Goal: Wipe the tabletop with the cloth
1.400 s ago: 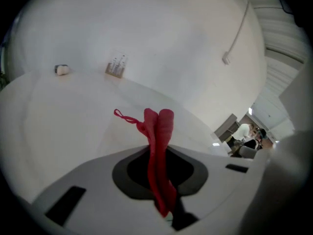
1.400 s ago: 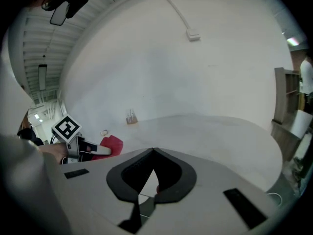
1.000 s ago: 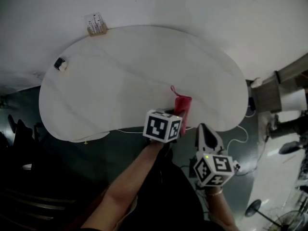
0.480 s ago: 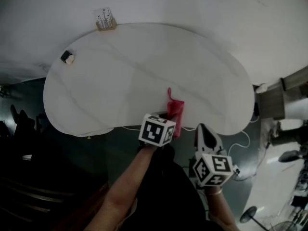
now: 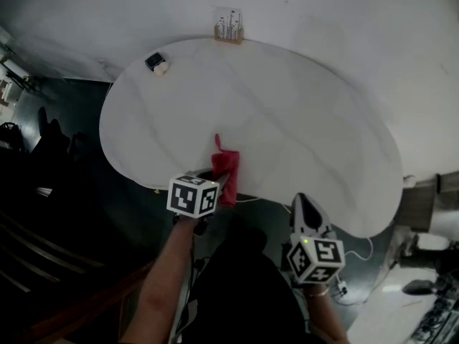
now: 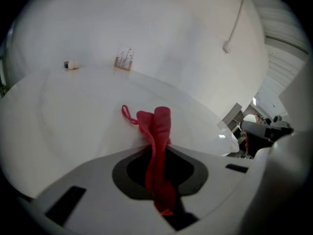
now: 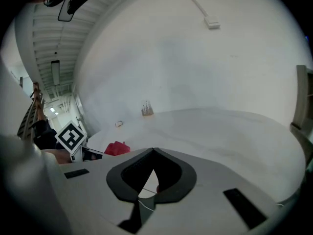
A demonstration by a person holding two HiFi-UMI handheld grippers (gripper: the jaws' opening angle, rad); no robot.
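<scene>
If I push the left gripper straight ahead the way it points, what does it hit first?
Likely nothing on the table: past the red cloth in the left gripper, bare tabletop runs to the white wall. The wooden holder sits left of that line.

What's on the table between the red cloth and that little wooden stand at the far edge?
Nothing: bare tabletop runs from cloth to stand, seen in the head view.

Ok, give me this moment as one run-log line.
task: wipe | left gripper: shut on red cloth | cloth: on tabletop, near edge | right gripper: shut, empty
</scene>
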